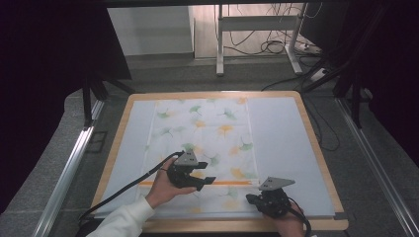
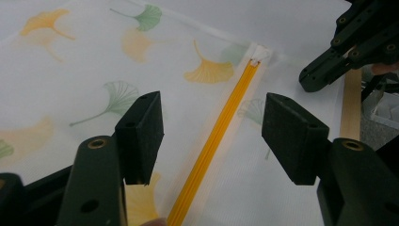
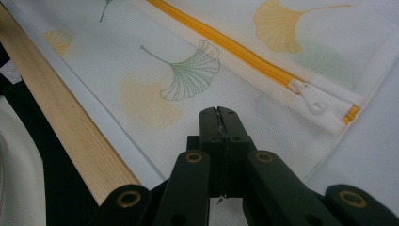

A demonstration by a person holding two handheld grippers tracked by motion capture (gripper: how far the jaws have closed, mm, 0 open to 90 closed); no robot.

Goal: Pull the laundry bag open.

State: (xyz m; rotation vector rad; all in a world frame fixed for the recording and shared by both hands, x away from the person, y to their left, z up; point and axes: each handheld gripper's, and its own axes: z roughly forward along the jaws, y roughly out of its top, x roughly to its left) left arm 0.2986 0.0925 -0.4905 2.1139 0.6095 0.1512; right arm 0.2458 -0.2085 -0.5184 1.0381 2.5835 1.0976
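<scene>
Orange zipper (image 2: pixel 214 141) of the white ginkgo-print mesh bag (image 1: pixel 207 133) runs left-right between the left tool's (image 2: pixel 211 136) parted jaws; right tool (image 3: pixel 219 141) closed, empty, near its white pull (image 3: pixel 316 106).

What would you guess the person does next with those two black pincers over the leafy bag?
Probably open the right gripper and reach for the white zipper pull. Its jaws are shut on nothing just short of the pull, while the left gripper hangs open, straddling the orange zipper, ready to steady the bag.
</scene>
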